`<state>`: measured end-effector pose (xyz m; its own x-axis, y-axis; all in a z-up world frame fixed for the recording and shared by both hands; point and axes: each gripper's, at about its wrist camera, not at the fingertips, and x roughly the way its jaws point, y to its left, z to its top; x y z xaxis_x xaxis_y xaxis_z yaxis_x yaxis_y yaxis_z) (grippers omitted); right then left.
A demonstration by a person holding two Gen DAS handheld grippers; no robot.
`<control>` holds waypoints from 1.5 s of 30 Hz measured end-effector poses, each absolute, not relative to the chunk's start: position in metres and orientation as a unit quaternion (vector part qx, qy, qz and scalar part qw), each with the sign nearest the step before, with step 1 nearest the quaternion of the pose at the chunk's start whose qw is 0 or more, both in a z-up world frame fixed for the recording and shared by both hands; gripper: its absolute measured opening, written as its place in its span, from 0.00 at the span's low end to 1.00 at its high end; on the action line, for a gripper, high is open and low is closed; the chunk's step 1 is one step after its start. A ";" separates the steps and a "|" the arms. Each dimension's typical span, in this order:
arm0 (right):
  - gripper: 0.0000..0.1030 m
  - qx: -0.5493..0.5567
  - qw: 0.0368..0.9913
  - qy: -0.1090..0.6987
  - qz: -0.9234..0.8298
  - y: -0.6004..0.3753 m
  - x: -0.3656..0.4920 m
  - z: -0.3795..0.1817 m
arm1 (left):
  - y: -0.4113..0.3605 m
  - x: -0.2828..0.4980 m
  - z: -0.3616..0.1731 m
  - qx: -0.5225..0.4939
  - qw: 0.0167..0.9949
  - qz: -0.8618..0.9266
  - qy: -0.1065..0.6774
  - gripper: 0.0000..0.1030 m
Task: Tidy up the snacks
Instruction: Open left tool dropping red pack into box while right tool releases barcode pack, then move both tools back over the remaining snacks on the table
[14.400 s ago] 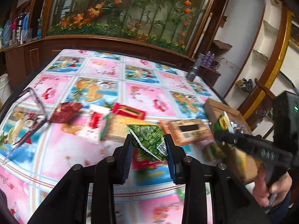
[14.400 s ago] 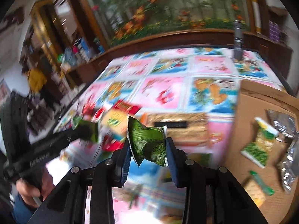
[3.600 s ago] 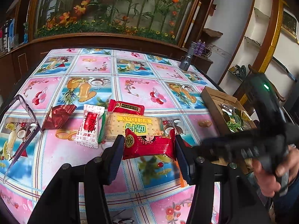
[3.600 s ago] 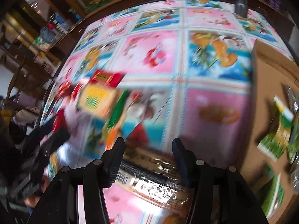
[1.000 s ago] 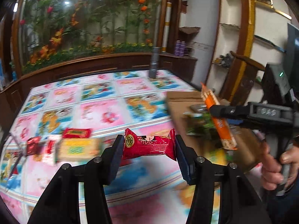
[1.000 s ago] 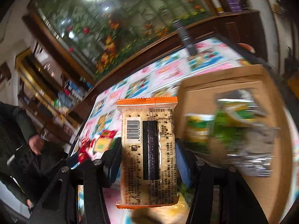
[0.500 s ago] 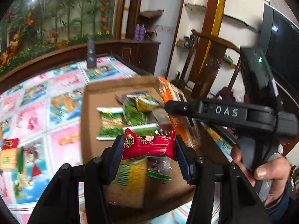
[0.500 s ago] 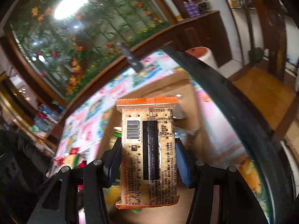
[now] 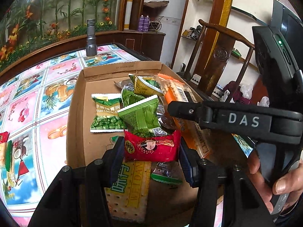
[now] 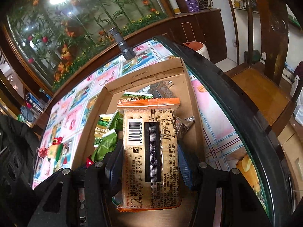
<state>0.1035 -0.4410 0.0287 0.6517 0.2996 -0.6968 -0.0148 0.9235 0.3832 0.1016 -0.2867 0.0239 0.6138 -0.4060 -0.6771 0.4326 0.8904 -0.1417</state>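
My left gripper (image 9: 151, 148) is shut on a red snack packet (image 9: 151, 148) and holds it over the near part of the cardboard box (image 9: 75, 117). My right gripper (image 10: 150, 151) is shut on an orange-edged cracker pack (image 10: 150, 141), upright over the same box (image 10: 191, 98). In the left wrist view the right gripper (image 9: 181, 109) reaches in from the right with that pack (image 9: 176, 89). Green pea packets (image 9: 106, 113) and a yellow-green cracker pack (image 9: 130, 187) lie in the box.
A grey flashlight (image 9: 91, 37) stands at the table's far edge. More snacks (image 10: 54, 149) lie on the flowered tablecloth (image 9: 28, 98) left of the box. The dark table rim (image 10: 236, 109) and a wooden chair (image 9: 223, 56) are to the right.
Both grippers have come in over the box with their packets. The view is lower and closer to the box than half a second ago.
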 end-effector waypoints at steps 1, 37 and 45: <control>0.56 0.170 0.893 0.408 0.085 -0.440 0.103 0.028 | -0.287 0.101 0.024 0.020 0.898 -0.234 0.372 0.52; 0.66 0.101 0.958 0.258 0.071 -0.397 0.063 0.070 | -0.152 0.025 0.067 -0.023 0.943 -0.157 0.293 0.76; 0.67 0.118 0.917 0.314 0.215 -0.323 0.057 0.076 | -0.044 0.023 0.056 -0.091 0.948 -0.064 0.298 0.76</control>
<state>0.0567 -0.3226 0.0758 0.7100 0.4690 -0.5253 -0.3211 0.8795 0.3513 0.0233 -0.0443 0.0561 0.8140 -0.1751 -0.5538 0.0669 0.9754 -0.2101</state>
